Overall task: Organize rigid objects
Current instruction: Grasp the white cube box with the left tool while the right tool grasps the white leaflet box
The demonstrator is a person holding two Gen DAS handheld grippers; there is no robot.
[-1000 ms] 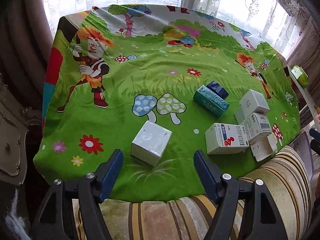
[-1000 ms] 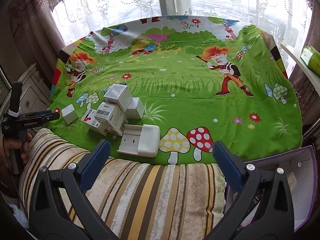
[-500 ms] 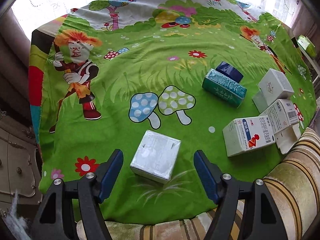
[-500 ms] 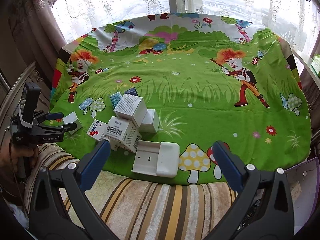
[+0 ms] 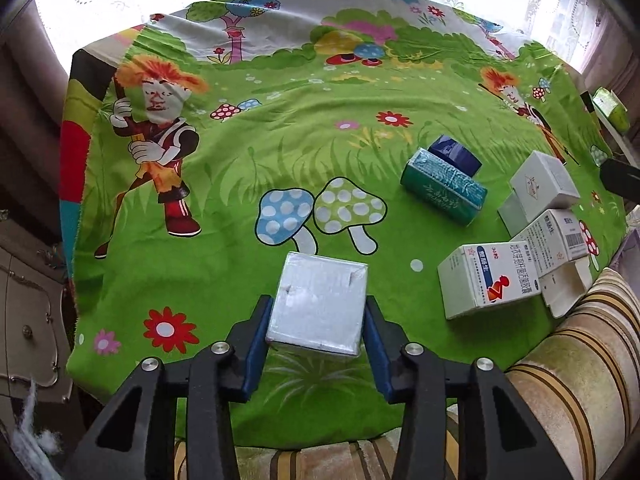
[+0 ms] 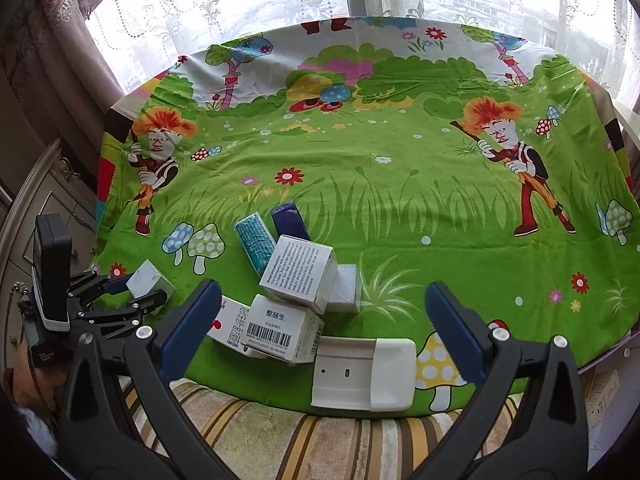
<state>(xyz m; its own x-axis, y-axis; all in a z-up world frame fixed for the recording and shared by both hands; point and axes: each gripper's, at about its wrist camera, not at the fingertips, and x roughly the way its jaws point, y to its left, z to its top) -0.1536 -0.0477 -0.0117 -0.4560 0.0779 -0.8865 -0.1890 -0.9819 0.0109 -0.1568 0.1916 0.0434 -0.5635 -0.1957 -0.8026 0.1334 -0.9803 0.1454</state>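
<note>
Left claw (image 5: 316,320): closed onto the silver box (image 5: 318,306), blue pads touching both its sides, at the near left edge of the worktop (image 5: 224,264), which carries a green cartoon cloth. Right claw (image 6: 320,320): spread wide, holding nothing, above the white case (image 6: 362,374) at the near edge. Just beyond the case, the barcode box (image 6: 280,328) touches the red-marked box (image 6: 230,324). A white printed box (image 6: 298,272) leans over them. Farther back, the teal box (image 6: 254,242) lies beside the dark blue box (image 6: 290,222).

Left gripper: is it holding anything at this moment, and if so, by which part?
The left gripper is shut on the silver-white cube box, one finger on each of its two opposite side faces. The right gripper is open and holds nothing.
</note>
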